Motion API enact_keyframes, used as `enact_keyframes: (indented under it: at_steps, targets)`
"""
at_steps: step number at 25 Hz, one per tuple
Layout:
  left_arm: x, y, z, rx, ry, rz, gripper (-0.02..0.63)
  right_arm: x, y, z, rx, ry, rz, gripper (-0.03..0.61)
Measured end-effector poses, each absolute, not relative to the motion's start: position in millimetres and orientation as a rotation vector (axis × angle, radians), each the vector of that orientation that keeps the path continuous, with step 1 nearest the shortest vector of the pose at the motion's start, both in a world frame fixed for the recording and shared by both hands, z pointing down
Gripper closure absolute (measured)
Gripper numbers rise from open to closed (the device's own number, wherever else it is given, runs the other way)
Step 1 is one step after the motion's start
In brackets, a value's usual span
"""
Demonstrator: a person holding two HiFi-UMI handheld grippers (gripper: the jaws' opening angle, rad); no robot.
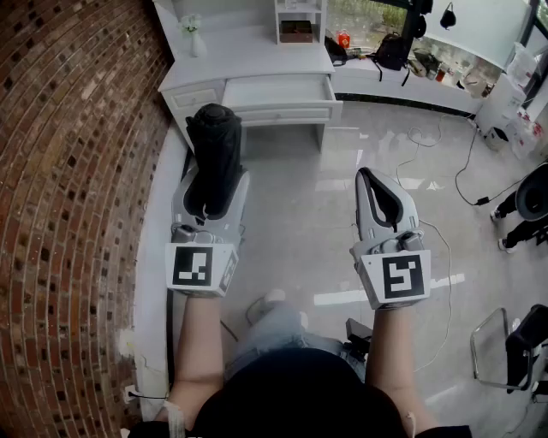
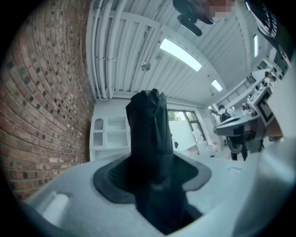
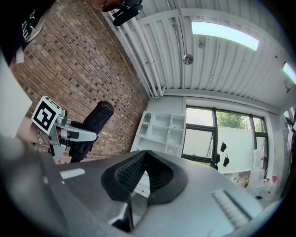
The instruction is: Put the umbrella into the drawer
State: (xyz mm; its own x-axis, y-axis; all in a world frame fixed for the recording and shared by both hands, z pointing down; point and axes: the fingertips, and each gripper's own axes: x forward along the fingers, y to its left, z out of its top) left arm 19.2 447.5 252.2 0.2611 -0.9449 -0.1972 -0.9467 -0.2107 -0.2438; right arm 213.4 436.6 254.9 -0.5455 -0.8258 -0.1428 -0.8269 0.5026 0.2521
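Observation:
A black folded umbrella (image 1: 214, 152) stands up between the jaws of my left gripper (image 1: 214, 178), which is shut on its lower part. In the left gripper view the umbrella (image 2: 150, 148) fills the middle, pinched between the dark pads of the left gripper (image 2: 152, 185). My right gripper (image 1: 370, 177) is held beside it over the floor, shut and empty; its pads meet at the tip in the right gripper view, right gripper (image 3: 144, 155). Ahead stands a white desk (image 1: 248, 53) with its drawer (image 1: 278, 90) pulled open. The right gripper view also catches the umbrella (image 3: 95, 121) at the left.
A brick wall (image 1: 68, 171) runs along the left, with a white ledge (image 1: 154, 257) at its foot. On the desk are a small vase (image 1: 195, 40) and a shelf unit (image 1: 300, 21). Cables (image 1: 445, 171) and chairs (image 1: 514, 342) lie to the right on the tiled floor.

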Motion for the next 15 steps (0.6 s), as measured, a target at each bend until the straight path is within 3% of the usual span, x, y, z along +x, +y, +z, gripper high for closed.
enact_keyframes:
  at_steps: [15]
  targets:
    - [0.2,445.2,257.3,-2.176,1.820,0.013,0.371,215.2,430.1,252.3,-1.445,2.730,0.441,0.574]
